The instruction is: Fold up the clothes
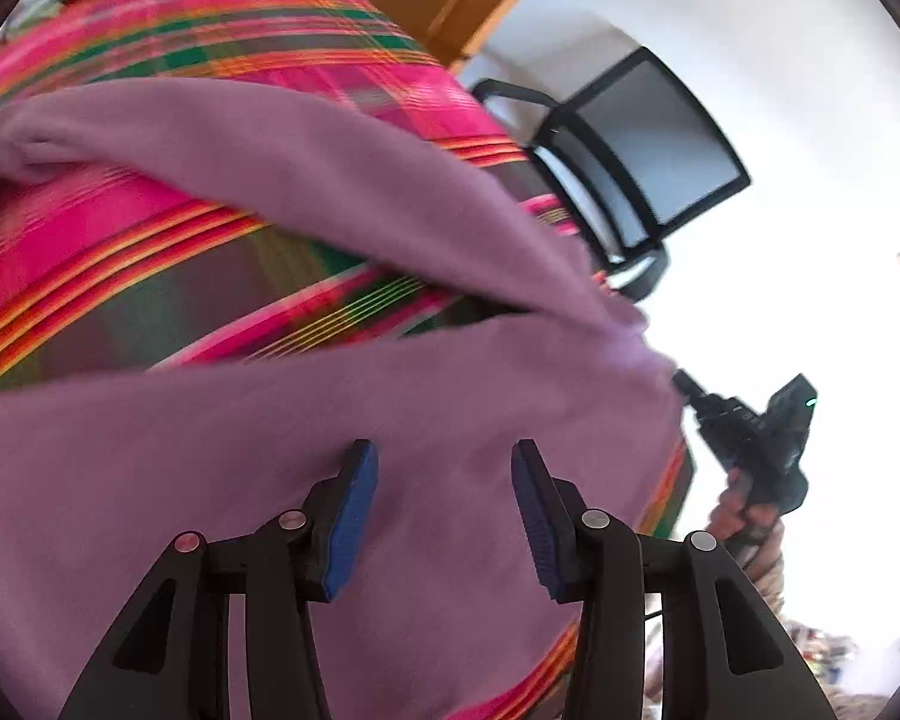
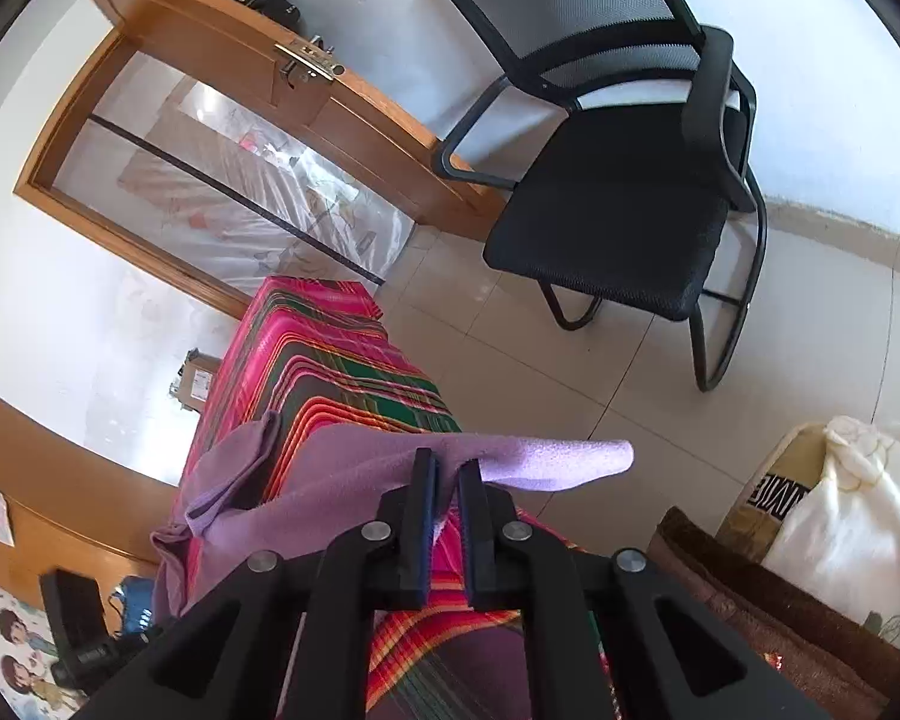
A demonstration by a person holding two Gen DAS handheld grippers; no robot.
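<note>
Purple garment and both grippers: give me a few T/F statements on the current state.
1. The right gripper is clamped on an edge of the purple garment. True.
2. The left gripper is shut on the garment. False: its jaws stand open above the cloth, nothing pinched.
3. The garment lies on a plaid pink-and-green cloth. True.
4. The black chair has clothes piled on its seat. False: the seat is bare.
5. The garment is already folded into a neat rectangle. False: it lies loose and rumpled, one corner lifted.
</note>
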